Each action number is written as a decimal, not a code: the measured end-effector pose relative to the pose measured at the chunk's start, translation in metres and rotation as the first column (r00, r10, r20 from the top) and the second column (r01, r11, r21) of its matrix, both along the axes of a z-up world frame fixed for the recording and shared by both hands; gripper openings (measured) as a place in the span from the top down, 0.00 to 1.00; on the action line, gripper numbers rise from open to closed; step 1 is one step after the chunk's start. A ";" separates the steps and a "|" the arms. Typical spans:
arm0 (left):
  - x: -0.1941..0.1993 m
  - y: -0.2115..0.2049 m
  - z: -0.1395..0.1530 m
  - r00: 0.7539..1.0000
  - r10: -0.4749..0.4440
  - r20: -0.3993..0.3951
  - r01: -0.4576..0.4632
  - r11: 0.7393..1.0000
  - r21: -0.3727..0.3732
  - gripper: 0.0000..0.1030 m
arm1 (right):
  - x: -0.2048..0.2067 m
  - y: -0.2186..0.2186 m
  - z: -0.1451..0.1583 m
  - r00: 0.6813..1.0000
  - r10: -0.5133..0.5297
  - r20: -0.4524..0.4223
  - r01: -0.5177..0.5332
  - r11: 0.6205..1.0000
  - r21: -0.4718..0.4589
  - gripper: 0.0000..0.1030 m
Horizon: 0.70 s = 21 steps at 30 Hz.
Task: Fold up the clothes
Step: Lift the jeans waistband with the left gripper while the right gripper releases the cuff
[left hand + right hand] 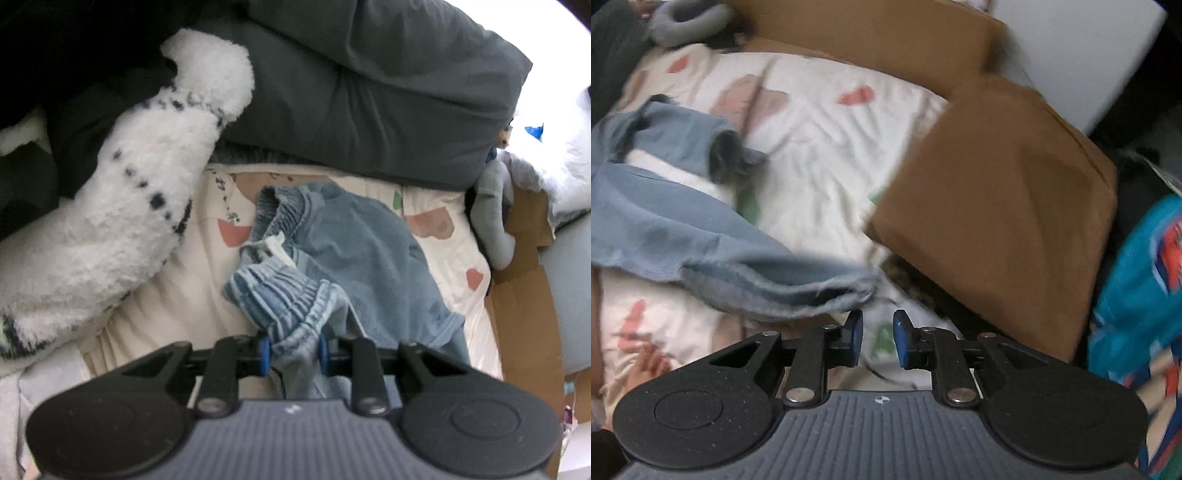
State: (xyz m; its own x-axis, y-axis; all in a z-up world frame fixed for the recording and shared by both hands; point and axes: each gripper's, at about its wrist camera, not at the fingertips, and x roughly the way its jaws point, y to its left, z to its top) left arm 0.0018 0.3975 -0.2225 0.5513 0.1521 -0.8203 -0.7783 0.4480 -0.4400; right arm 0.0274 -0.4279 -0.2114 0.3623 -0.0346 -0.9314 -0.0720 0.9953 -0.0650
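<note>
Blue garment [354,258], apparently shorts or trousers with a gathered elastic waistband [280,291], found lying crumpled on the patterned bed sheet [177,295], roughly mid-bed below the dark grey pillow [369,92] and beside the white plush toy [122,206]. Not folded: waistband bunched and twisted, white label [275,247] turned outward, fabric rumpled with no flat panel or clean crease visible. Judged mid-handling, with flattening and all folds left to make; whether being spread out for folding or merely lifted, not settled by these views. Left gripper [293,349] clamped on the garment, jaws narrow with a pinch of the waistband end between the blue pads. Right gripper [878,338] empty, jaws parted at a moderate gap, hovering over the sheet just beside the frayed hem of a leg [798,291], close to the bed edge bordering the cardboard box [997,206]; not touching the cloth as far as the blurred view shows. Long axis of the garment running from the waistband at the left gripper toward the box-side edge of the bed, leg openings pointing that way, waistband toward the plush toy side. Second leg opening [724,155] seen farther up the sheet, toward the pillow. Exact outline of the legs not clear owing to bunching and motion blur.
</note>
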 end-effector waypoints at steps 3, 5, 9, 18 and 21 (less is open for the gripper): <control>-0.005 -0.003 -0.005 1.000 -0.019 -0.012 0.019 1.000 0.001 0.75 | -0.011 -0.016 0.000 0.998 -0.057 0.010 0.056 0.998 0.034 0.77; -0.008 -0.004 -0.009 0.999 -0.033 -0.025 0.033 0.999 0.002 0.75 | -0.016 -0.025 0.002 0.996 -0.088 0.022 0.087 0.994 0.062 0.77; -0.020 -0.003 -0.023 0.998 -0.036 -0.054 0.035 0.999 -0.012 0.75 | -0.005 -0.018 0.010 0.994 -0.088 0.070 0.081 0.992 0.092 0.77; -0.021 -0.002 -0.048 0.986 -0.099 -0.133 0.099 0.995 -0.008 0.74 | 0.054 0.047 0.014 0.989 0.034 0.143 -0.059 0.983 0.174 0.74; -0.025 0.001 -0.059 0.984 -0.099 -0.147 0.098 0.995 -0.019 0.74 | 0.081 0.074 0.004 0.987 0.097 0.126 -0.118 0.978 0.173 0.74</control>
State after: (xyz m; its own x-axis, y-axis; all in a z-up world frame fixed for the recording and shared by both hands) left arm -0.0235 0.3985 -0.2813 0.4359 0.0927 -0.8952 -0.7874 0.5210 -0.3295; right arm 0.1084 -0.3539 -0.2075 0.4606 0.1743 -0.8703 -0.1819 0.9782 0.0996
